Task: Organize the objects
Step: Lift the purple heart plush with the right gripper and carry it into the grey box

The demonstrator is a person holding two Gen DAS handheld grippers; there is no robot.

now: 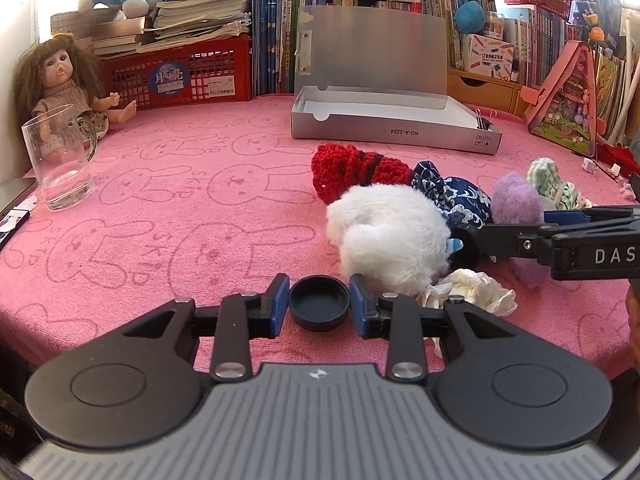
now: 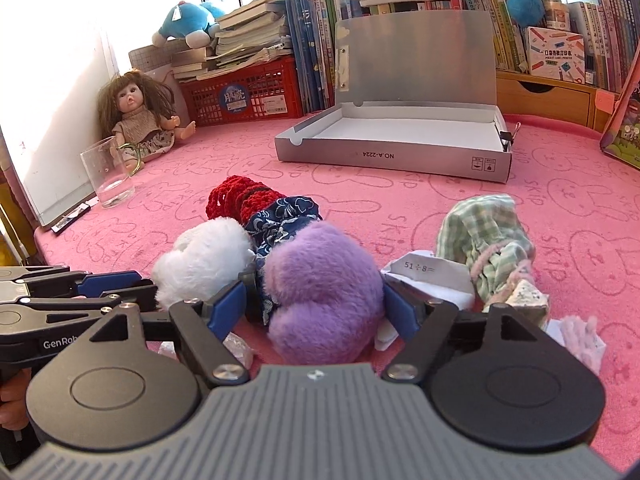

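Observation:
My left gripper (image 1: 319, 292) is shut on a small black round cap (image 1: 319, 308), low over the pink cloth. Just beyond it lie a white fluffy scrunchie (image 1: 384, 236), a red knitted one (image 1: 356, 168) and a blue patterned one (image 1: 456, 196). My right gripper (image 2: 313, 292) stands open around a purple fluffy scrunchie (image 2: 320, 292); its left pad stays apart from the fur and its right pad sits close beside it. An open silver box (image 1: 392, 130) with its lid raised stands empty at the back.
A green checked cloth (image 2: 484, 236), a paper slip (image 2: 424, 276) and crumpled tissue (image 1: 472, 288) lie to the right. At the far left are a glass mug (image 1: 60, 160) and a doll (image 1: 60, 76). A red basket (image 1: 180, 76) and books line the back.

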